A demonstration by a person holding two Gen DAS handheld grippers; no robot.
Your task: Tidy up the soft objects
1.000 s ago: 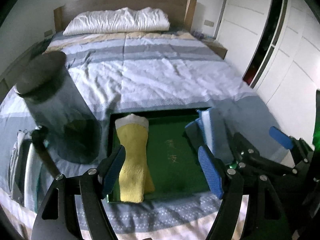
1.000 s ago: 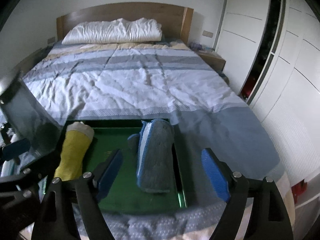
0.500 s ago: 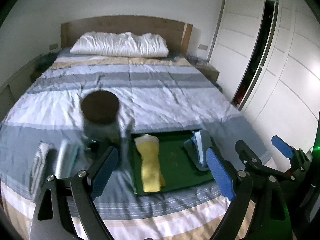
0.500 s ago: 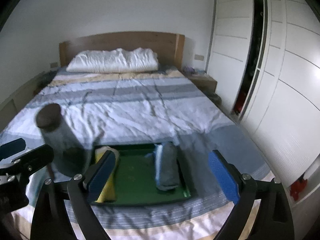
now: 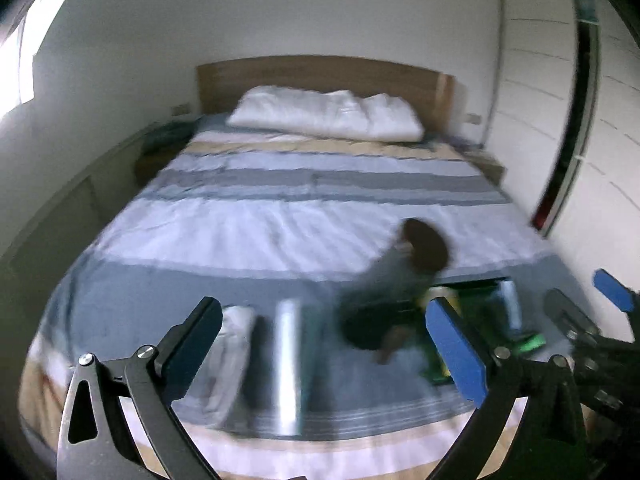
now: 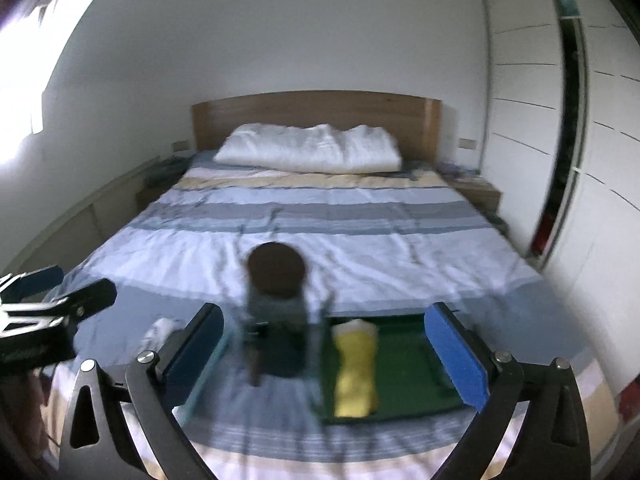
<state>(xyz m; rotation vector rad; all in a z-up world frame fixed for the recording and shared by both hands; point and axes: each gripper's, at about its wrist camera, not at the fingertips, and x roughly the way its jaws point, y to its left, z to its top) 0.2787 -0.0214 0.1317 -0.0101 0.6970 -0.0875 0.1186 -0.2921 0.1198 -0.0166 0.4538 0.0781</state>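
On the bed (image 6: 360,248), a white cloth (image 5: 234,344) is seen at the left, then a jar (image 6: 276,308), then the green tray (image 6: 404,364) with the yellow roll (image 6: 356,364). Both the left hand-held gripper (image 5: 324,344) and the right hand-held gripper (image 6: 324,348) have been pulled back and up. Their jaws are opening wide, with nothing held. The rolls have likely been let go in the tray.

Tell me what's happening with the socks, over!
Left gripper and right gripper opening, both empty. Yellow sock lies in the green tray. Tall jar stands beside the tray, close in front.
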